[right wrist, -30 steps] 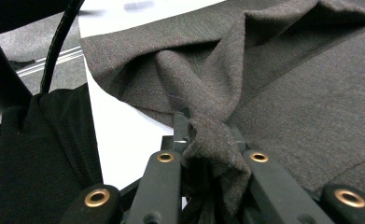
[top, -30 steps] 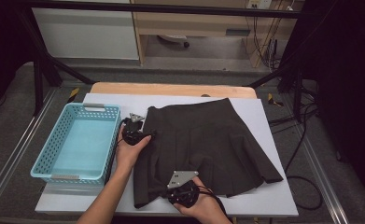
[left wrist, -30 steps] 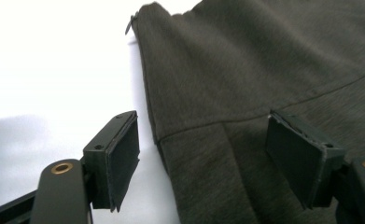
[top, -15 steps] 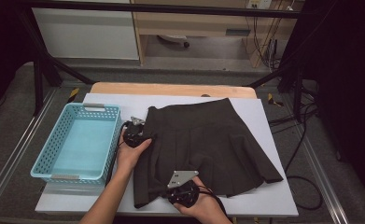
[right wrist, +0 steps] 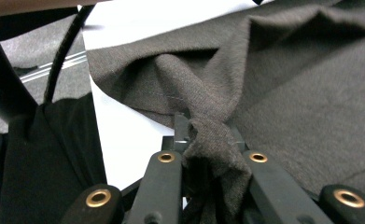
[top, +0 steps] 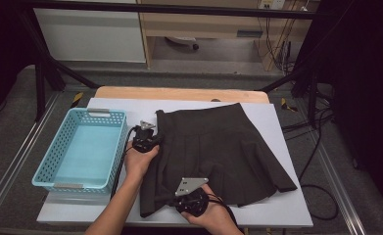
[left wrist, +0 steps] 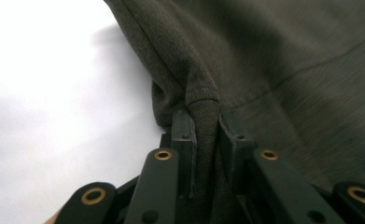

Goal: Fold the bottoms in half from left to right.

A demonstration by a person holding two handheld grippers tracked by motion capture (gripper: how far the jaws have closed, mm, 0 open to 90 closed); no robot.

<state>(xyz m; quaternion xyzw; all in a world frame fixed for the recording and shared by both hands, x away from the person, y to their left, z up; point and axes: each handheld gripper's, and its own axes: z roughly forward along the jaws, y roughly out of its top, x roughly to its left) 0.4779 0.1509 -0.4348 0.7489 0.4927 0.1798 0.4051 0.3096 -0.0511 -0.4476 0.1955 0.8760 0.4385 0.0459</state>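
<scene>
Dark brown-grey pleated fabric skirt (top: 218,147) lies spread flat on white table sheet, centre to lower right of high view; narrow waist end toward upper left, flared hem toward lower right. Left edge bunched up w/ a fold pinched at mid-left and another at bottom centre. Fabric wrinkled nr both pinch pts, otherwise smooth.

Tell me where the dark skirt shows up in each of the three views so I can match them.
High view: the dark skirt lies spread across the middle of the white table, right of the blue basket.
Left gripper view: it covers the upper right, a fold pinched by the left gripper.
Right gripper view: it spans the right and top, bunched in the right gripper.
Shared landmark: the white table.
</scene>
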